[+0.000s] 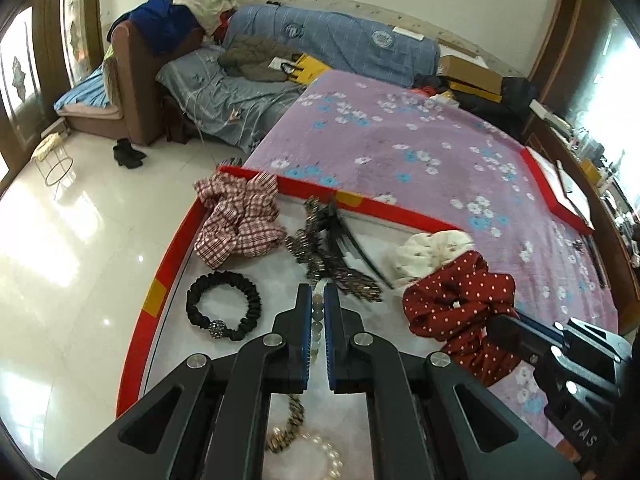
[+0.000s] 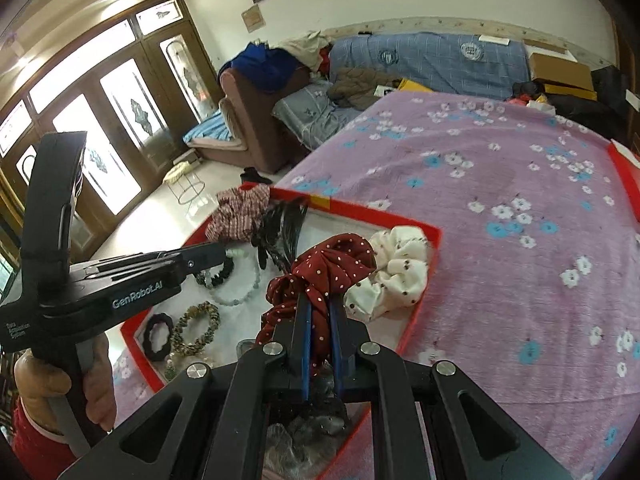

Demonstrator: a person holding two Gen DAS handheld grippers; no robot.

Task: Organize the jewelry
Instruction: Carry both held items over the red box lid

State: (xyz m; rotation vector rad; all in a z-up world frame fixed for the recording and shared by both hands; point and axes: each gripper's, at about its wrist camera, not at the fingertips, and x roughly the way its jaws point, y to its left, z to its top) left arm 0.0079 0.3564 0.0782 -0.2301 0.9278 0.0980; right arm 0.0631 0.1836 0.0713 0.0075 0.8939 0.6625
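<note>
Polka-dot fabric scrunchie (image 2: 320,280) pinched in right gripper (image 2: 319,312); beaded bracelet (image 1: 318,320) in left gripper (image 1: 318,300).

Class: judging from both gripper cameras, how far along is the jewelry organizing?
Barely begun. In hand: left gripper shut on the pale bead bracelet; right gripper shut on the red dotted scrunchie. Left: plaid scrunchie, black scrunchie and others lie mixed in the red tray.

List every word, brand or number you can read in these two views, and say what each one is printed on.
"GenRobot.AI": side of the left gripper.
Small white print near its handle: too small to read surely.
"DAS": body of the right gripper.
Round emblems on the blue sofa cover: unreadable.
</note>
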